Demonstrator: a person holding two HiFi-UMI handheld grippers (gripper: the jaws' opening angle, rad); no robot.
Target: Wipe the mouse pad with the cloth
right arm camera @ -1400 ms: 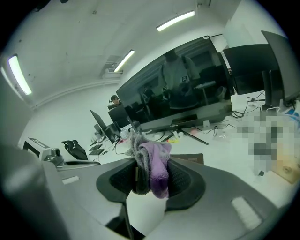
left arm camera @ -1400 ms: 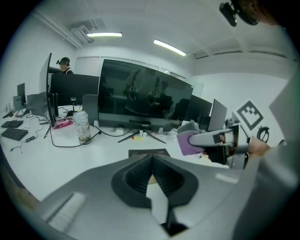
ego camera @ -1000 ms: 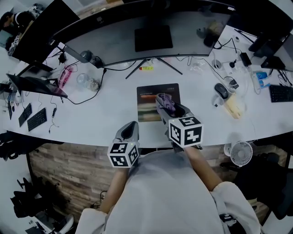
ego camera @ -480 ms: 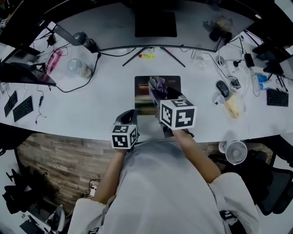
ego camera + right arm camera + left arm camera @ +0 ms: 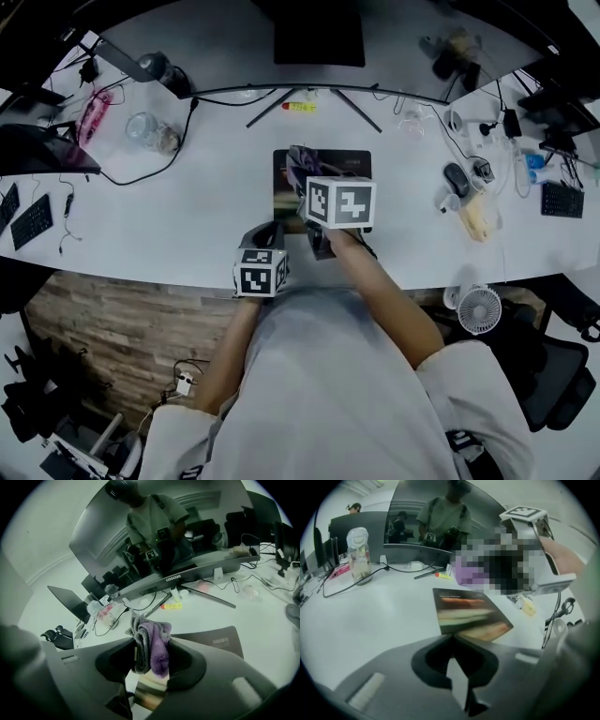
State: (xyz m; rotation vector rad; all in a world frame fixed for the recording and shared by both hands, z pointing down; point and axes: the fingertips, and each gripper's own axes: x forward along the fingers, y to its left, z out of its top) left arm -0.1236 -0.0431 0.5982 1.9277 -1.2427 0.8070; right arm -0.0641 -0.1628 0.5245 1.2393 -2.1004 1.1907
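Observation:
The dark mouse pad (image 5: 352, 164) lies flat on the white desk (image 5: 187, 211), in front of the monitor stand. My right gripper (image 5: 303, 180) hovers over the pad's left part, shut on a bunched purple and grey cloth (image 5: 302, 161). In the right gripper view the cloth (image 5: 152, 644) stands up between the jaws, with the pad (image 5: 211, 641) just beyond. My left gripper (image 5: 267, 232) rests near the desk's front edge, left of the pad, its jaws shut with nothing between them. In the left gripper view, the pad (image 5: 468, 616) lies ahead of it.
A curved monitor (image 5: 309, 37) on a spread-leg stand fills the back. A yellow marker (image 5: 300, 107) lies behind the pad. A glass jar (image 5: 145, 129) and cables sit at the back left; a mouse (image 5: 456, 178) and small items at the right. A fan (image 5: 479, 307) stands below the desk edge.
My right gripper has carried the cloth forward from the pad's near edge to over its left part. The left gripper has stayed by the desk's front edge.

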